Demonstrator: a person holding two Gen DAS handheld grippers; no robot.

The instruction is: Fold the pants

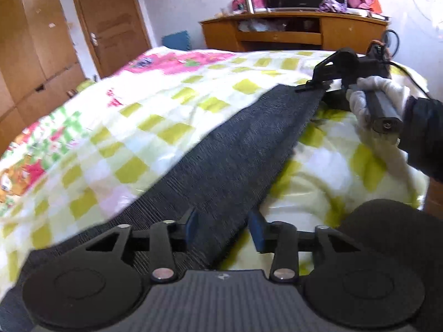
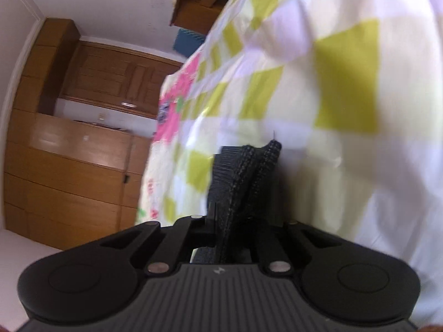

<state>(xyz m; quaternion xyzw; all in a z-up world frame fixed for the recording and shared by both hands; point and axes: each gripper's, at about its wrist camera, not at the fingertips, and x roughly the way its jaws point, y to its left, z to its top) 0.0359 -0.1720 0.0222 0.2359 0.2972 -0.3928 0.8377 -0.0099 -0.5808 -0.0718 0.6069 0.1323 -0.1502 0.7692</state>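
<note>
Right claw [image 2: 235, 221] clamps pants [image 1: 229, 149] | left claw [image 1: 224, 227] parted, straddling them | no writing legible

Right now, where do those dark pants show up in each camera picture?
Left wrist view: the pants stretch diagonally from bottom centre to upper right.
Right wrist view: one bunched edge, low centre, pinched in the jaws.
Shared landmark: the checked bedspread.

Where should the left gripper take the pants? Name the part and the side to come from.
The near edge of the pants, from above: the cloth already runs between the left gripper's open fingers, while the right gripper pinches the far end.
</note>
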